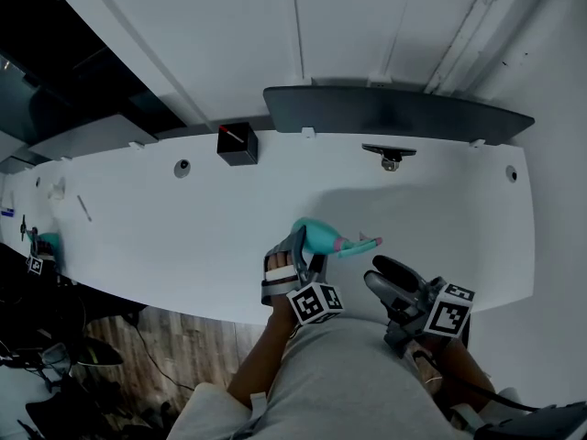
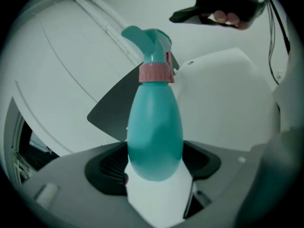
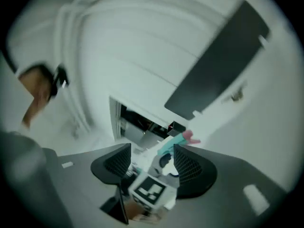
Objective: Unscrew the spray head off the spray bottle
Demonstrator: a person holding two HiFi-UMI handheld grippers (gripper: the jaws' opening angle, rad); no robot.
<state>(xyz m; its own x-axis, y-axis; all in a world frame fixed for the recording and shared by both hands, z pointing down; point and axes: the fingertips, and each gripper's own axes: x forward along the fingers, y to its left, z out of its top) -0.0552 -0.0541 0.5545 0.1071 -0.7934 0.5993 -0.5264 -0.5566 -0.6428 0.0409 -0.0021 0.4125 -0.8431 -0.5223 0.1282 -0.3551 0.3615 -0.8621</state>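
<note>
The left tool (image 1: pixel 303 250) is clenched on the teal spray bottle (image 2: pixel 154 127), its pads pressing the rounded lower body from both sides. The bottle is held over the near edge of the white surface (image 1: pixel 183 227) and lies almost level in the head view. The spray head (image 2: pixel 149 39) is still on, seated above a pink collar (image 2: pixel 154 72), and points toward the right tool (image 1: pixel 383 278).

The right tool is released. Its jaws stand apart with nothing pressed between them, near the spray head but clear of it. Through the gap its own view shows the left tool's marker cube (image 3: pixel 149 189) and the bottle beyond. A black box (image 1: pixel 237 145) sits at the surface's far edge, well apart from both tools.
</note>
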